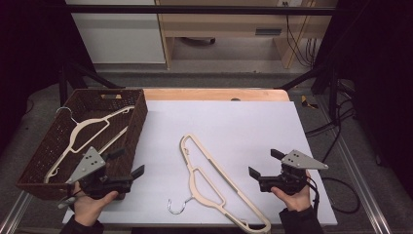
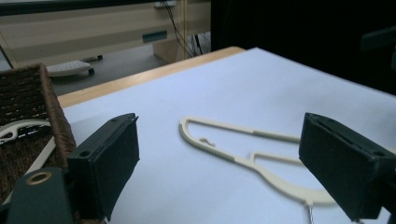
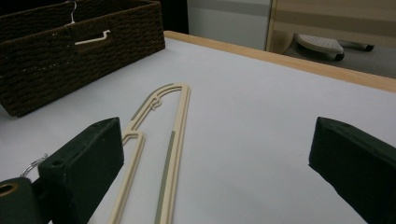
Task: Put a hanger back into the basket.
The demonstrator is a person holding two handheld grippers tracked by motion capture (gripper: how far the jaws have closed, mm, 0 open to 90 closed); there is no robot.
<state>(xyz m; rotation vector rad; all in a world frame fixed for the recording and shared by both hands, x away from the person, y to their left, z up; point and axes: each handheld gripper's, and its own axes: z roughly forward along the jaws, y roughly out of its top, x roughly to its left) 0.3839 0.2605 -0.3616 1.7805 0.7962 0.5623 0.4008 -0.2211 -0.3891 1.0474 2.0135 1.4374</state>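
Cream hanger (image 1: 214,183) on white table (image 1: 253,126); dark brown woven basket (image 1: 139,122).

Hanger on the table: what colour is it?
Cream, with a metal hook; the hanger shows best in the high view.

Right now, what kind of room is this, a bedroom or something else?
Probably a lab or workshop set up for recording, not a bedroom. A dark metal frame surrounds the white-topped table, cables hang by a bare wooden desk, and each hand holds a gripper.

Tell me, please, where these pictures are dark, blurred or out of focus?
High view: both side edges are black, the table is evenly lit. Left gripper view: near claw soft, hanger sharper. Right gripper view: far basket dim.
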